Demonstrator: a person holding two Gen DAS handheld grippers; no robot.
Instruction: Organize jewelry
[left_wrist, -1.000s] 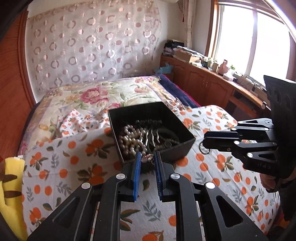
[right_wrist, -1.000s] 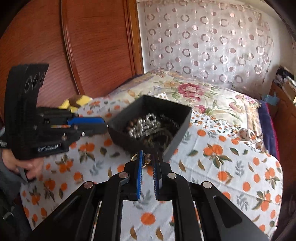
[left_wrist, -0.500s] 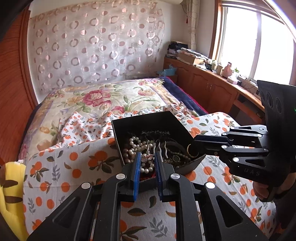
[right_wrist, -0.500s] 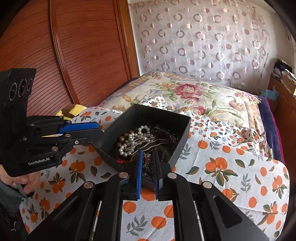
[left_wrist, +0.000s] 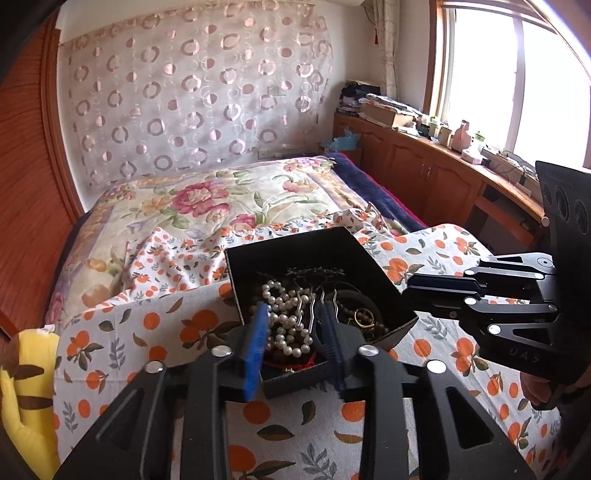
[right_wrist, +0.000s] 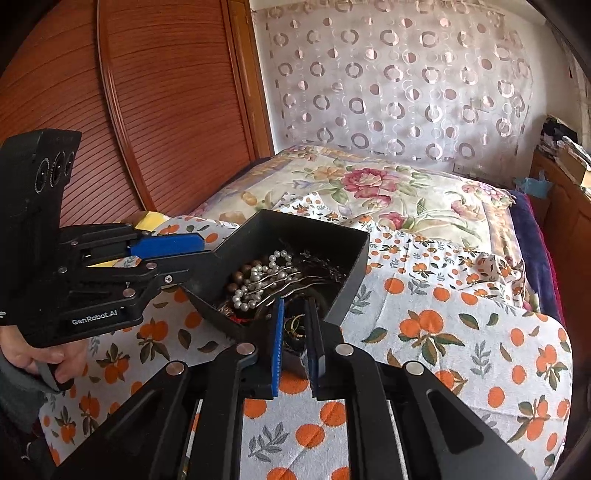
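Observation:
A black open box (left_wrist: 291, 244) (right_wrist: 351, 280) sits on the orange-print cloth (left_wrist: 147, 332). It holds a pearl string (left_wrist: 284, 325) (right_wrist: 255, 280), silver hairpins (left_wrist: 314, 306) and other jewelry. My left gripper (left_wrist: 293, 310) (right_wrist: 208, 251) hangs over the box's near side. Its jaws are opening, and only the box's contents show through the gap. My right gripper (right_wrist: 293, 304) (left_wrist: 408, 288) hovers at the box's right corner with a narrow slit between its pads. A gold ring (left_wrist: 364, 317) (right_wrist: 293, 325) lies among the jewelry under its tips.
A yellow striped cushion (left_wrist: 26, 387) lies at the bed's left edge. A floral quilt (left_wrist: 207, 199) covers the far half of the bed. A wooden wardrobe (right_wrist: 147, 110) stands on the left, and cluttered cabinets (left_wrist: 424, 177) run under the window. A hand (right_wrist: 55, 358) grips the left tool.
My left jaws have parted, and the small charm they pinched is no longer between them. Both grippers have closed in over the box. The ring that dangled from my right tips now sits inside.

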